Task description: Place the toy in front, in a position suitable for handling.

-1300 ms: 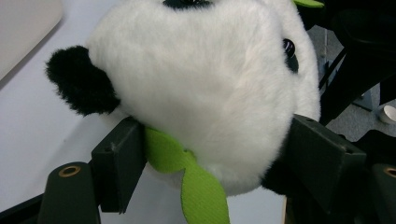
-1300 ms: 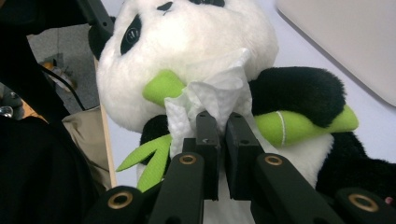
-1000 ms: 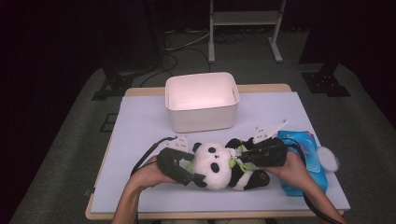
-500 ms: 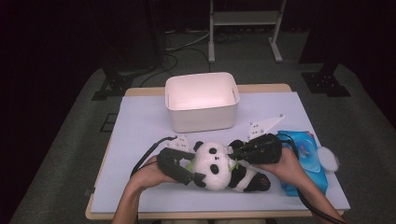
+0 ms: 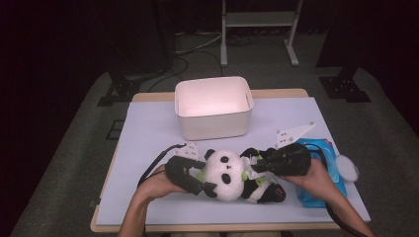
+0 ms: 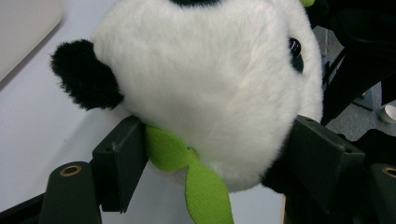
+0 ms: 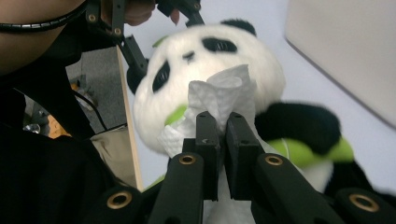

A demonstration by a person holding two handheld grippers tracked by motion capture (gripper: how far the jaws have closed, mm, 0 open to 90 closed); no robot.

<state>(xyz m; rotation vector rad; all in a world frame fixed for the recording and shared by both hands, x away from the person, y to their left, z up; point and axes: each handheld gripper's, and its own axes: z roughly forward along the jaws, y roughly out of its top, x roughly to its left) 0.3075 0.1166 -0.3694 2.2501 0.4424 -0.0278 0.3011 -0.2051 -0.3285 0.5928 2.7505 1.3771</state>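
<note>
A black-and-white panda plush [image 5: 228, 177] with a green ribbon lies on the light tabletop near the front edge. My left gripper [image 5: 209, 174] comes in from the left. In the left gripper view it [image 6: 219, 158] is shut on the panda's head [image 6: 210, 84], with a pad [image 6: 119, 161] pressed into the fur on each side. My right gripper [image 5: 258, 165] reaches over the panda's body from the right. It [image 7: 223, 127] is shut on a crumpled white tissue [image 7: 226, 95], held against the panda's chin and chest.
A white empty bin [image 5: 213, 106] stands behind the panda at mid-table. A blue wipes pack [image 5: 323, 175] lies under the right hand, with a small white round object [image 5: 349, 168] beside it. The table's front edge [image 5: 197, 228] is close to the panda.
The right gripper with the tissue has shifted slightly and lifted a little over the panda. The left gripper and the panda's head have stayed put.
</note>
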